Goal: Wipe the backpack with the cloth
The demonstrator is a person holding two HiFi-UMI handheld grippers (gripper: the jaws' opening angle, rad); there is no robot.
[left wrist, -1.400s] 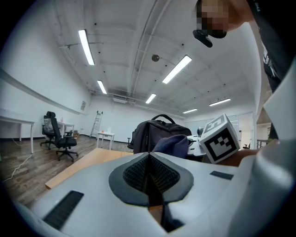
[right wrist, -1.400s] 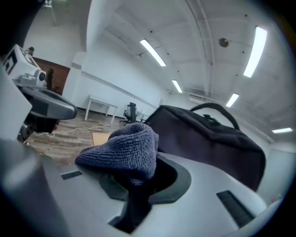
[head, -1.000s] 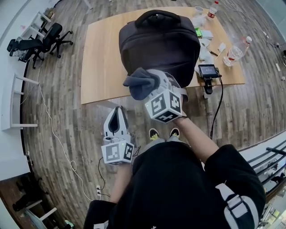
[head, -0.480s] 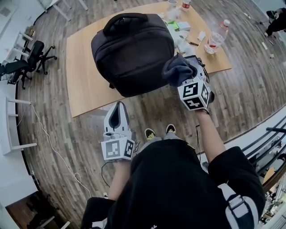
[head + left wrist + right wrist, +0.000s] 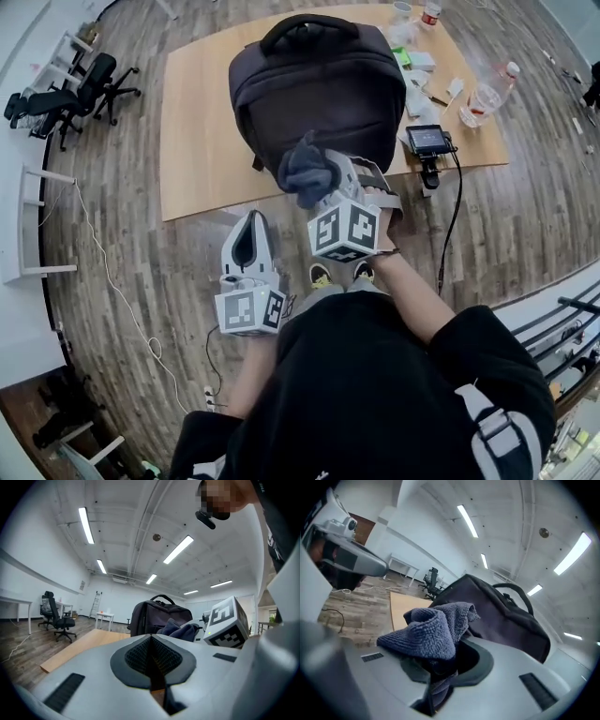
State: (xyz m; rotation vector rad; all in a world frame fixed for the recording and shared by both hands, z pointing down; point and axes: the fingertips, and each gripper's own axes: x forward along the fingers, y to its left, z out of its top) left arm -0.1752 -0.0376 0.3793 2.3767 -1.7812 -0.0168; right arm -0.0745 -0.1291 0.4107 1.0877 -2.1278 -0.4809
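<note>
A dark backpack (image 5: 319, 89) lies on the wooden table (image 5: 197, 141), handle at the far end. My right gripper (image 5: 319, 183) is shut on a bunched dark-blue cloth (image 5: 306, 172), which sits at the backpack's near edge; whether it touches the fabric I cannot tell. In the right gripper view the cloth (image 5: 433, 630) bulges out of the jaws, with the backpack (image 5: 511, 616) just beyond. My left gripper (image 5: 247, 246) hangs shut and empty over the floor, short of the table. Its view shows the backpack (image 5: 150, 613) and cloth (image 5: 180, 631) ahead.
On the table right of the bag lie a small screen on a stand (image 5: 429, 141), plastic bottles (image 5: 483, 98) and several small items. Office chairs (image 5: 66, 94) stand at the far left. A white cable (image 5: 108, 272) trails across the wooden floor.
Half a second ago the right gripper held the cloth at the backpack's right side; now it is back at the bag's near edge. The left gripper has hardly moved.
</note>
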